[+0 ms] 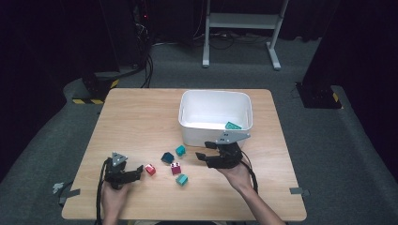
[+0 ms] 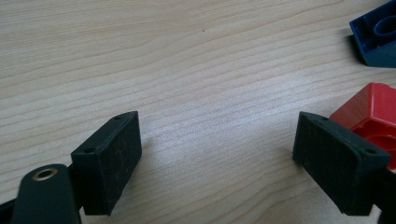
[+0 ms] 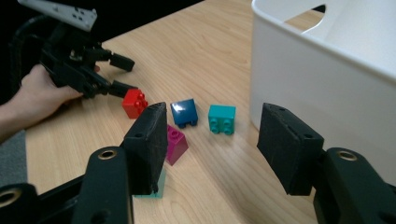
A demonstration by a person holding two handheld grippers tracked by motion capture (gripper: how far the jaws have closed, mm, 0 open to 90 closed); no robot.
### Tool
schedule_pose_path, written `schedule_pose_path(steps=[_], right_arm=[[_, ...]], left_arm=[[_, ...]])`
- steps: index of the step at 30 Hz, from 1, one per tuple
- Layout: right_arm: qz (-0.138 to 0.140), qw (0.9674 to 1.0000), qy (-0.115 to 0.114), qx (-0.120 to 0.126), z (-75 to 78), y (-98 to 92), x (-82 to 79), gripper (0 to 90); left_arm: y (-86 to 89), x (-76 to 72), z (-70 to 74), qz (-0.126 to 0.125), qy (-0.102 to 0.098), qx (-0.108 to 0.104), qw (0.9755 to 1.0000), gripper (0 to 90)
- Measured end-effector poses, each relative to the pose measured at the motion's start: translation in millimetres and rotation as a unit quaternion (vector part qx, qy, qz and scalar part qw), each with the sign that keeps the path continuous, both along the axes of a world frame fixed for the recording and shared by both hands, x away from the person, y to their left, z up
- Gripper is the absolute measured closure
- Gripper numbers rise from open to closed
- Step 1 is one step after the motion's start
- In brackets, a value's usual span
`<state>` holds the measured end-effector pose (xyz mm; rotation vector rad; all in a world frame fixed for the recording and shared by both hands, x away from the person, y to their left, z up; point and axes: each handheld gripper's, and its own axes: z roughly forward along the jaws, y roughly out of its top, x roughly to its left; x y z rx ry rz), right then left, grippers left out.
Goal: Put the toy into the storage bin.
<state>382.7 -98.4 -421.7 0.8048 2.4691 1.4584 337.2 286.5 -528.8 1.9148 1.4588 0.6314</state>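
The red brick (image 1: 150,169), small, glossy and studded on top, sits on the table (image 1: 141,117) just beside the left gripper (image 1: 139,170), whose jaws stand apart. The right gripper (image 3: 212,149) is likewise spread, holding nothing.

The desk (image 1: 141,117) is pale wood-grain, smooth and matt; the white bin (image 1: 187,133) looks like smooth plastic with a soft sheen; the red brick (image 3: 134,103) and dark blue brick (image 3: 183,112) are glossy plastic; the right tool (image 3: 212,149) has matt black, faintly rough pads (image 3: 149,144).
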Motion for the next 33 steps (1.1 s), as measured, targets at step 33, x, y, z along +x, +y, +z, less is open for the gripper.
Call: schedule_pose_path(steps=[33], right_arm=[[0.053, 0.9961, 0.066, -0.025, -69.8, 40.3, -20.9, 44.1]], left_arm=[[0.0, 0.0, 0.0, 0.0, 0.0, 0.0, 1.0, 15.5]])
